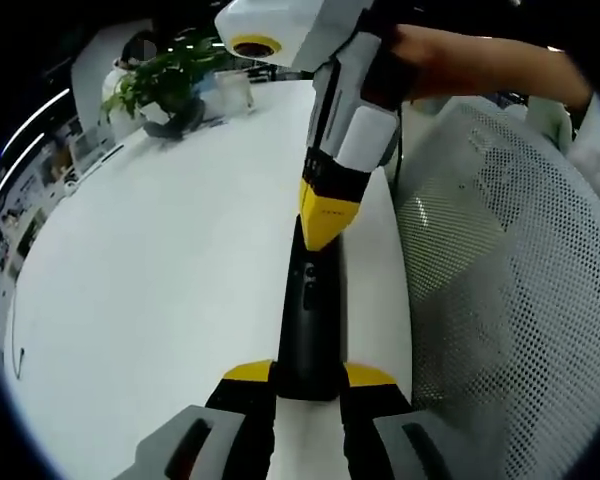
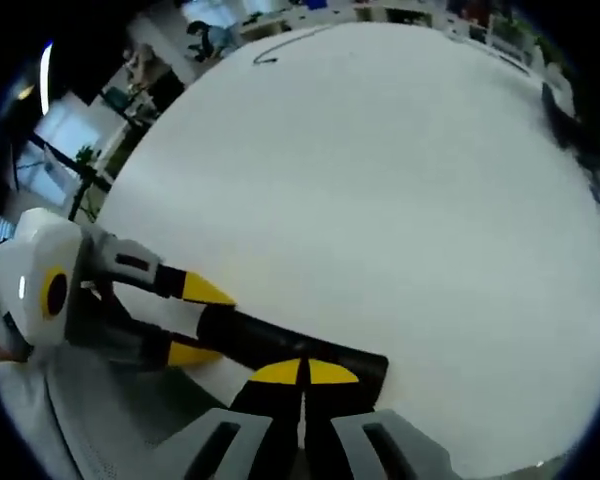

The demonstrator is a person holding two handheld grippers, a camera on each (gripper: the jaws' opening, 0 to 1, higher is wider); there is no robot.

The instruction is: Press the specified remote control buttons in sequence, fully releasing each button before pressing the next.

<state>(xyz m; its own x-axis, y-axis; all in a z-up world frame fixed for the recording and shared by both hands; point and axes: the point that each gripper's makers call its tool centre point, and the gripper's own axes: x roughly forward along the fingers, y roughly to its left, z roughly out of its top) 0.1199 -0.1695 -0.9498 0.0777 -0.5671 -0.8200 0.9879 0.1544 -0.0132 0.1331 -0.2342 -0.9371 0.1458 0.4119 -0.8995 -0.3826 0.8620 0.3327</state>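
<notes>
A long black remote control (image 1: 310, 310) lies along the white table's (image 1: 160, 260) right edge. My left gripper (image 1: 309, 375) is shut on its near end, one yellow tip on each side. My right gripper (image 1: 325, 215), held by a person's hand (image 1: 450, 65), comes down from above with its yellow tips shut together and resting on the remote's buttoned face. In the right gripper view, my right gripper (image 2: 303, 372) touches the remote (image 2: 260, 340) with shut tips. There the left gripper (image 2: 195, 322) clamps the remote's far end from the left.
A potted plant (image 1: 165, 85) and a clear container (image 1: 235, 90) stand at the table's far end. A white mesh chair back (image 1: 510, 280) rises just off the table's right edge. A thin cable (image 2: 280, 45) lies near one rim, a dark object (image 2: 570, 125) near another.
</notes>
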